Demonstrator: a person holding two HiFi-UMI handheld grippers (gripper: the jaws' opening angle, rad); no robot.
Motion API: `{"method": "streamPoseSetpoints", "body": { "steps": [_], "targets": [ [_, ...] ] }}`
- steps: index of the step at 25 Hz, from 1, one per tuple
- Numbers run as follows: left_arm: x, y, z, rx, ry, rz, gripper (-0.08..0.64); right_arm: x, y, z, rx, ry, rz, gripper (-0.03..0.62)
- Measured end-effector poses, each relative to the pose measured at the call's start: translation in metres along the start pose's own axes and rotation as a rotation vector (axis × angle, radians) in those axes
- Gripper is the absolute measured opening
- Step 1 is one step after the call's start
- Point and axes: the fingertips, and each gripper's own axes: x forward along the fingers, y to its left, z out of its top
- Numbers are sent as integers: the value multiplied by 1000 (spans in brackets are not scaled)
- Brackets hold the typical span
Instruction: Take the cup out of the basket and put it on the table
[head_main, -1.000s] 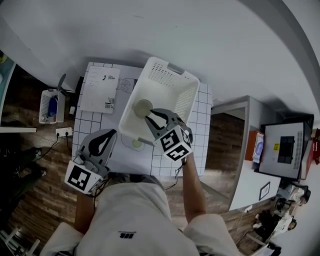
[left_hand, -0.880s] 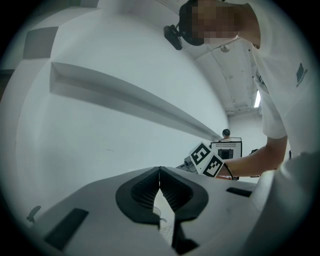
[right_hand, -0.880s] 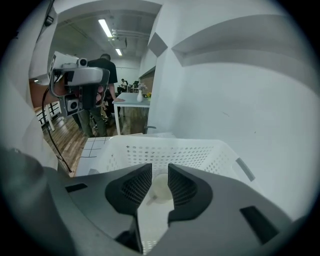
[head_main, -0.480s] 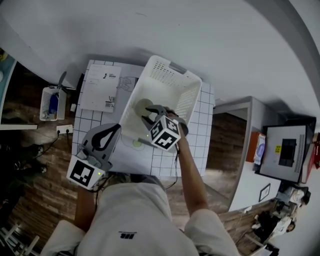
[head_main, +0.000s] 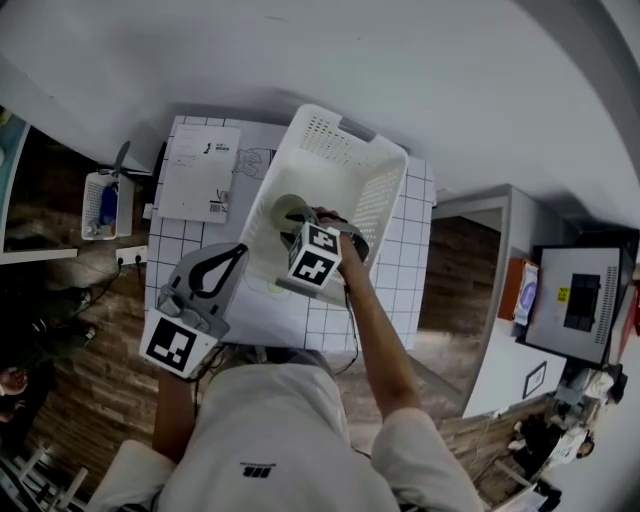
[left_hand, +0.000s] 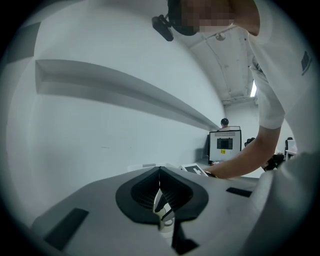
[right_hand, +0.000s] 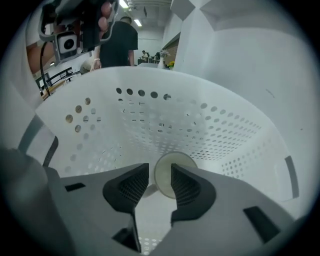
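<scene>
A pale cup (head_main: 286, 210) lies on its side in the white perforated basket (head_main: 372, 196) on the tiled table (head_main: 402, 262). My right gripper (head_main: 305, 223) points steeply down into the basket, right over the cup. In the right gripper view the cup (right_hand: 170, 171) shows its round mouth just beyond the fingertips, partly behind the right pad (right_hand: 186, 187). The right gripper (right_hand: 160, 176) is open, its jaws have just been opening, and the pads do not press on the cup. My left gripper (head_main: 236, 253) hangs shut and empty at the table's near edge, left of the basket; its pads (left_hand: 160, 172) meet.
A printed sheet (head_main: 196, 175) lies on the table's far left. Left of the table a small rack (head_main: 101, 205) holds a blue item. The basket wall (right_hand: 210, 125) rings the right gripper. A cabinet with a monitor (head_main: 573, 303) stands at the right.
My right gripper has sunk into the basket and tipped further down, its jaws spreading as it came over the cup. The left gripper has drifted slightly toward the basket.
</scene>
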Motion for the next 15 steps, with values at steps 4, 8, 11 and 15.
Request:
{"method": "streamPoseSetpoints", "body": {
  "steps": [4, 8, 11, 15],
  "targets": [
    [4, 2, -3, -6, 10, -3, 9, 13, -1, -3, -31, 39, 9, 124],
    [5, 3, -4, -9, 13, -4, 9, 26, 2, -10, -64, 90, 36, 124],
    [6, 4, -6, -11, 19, -6, 9, 34, 6, -15, -88, 120, 56, 123],
    [6, 5, -8, -7, 27, -10, 9, 39, 8, -18, -121, 138, 66, 64]
  ]
}}
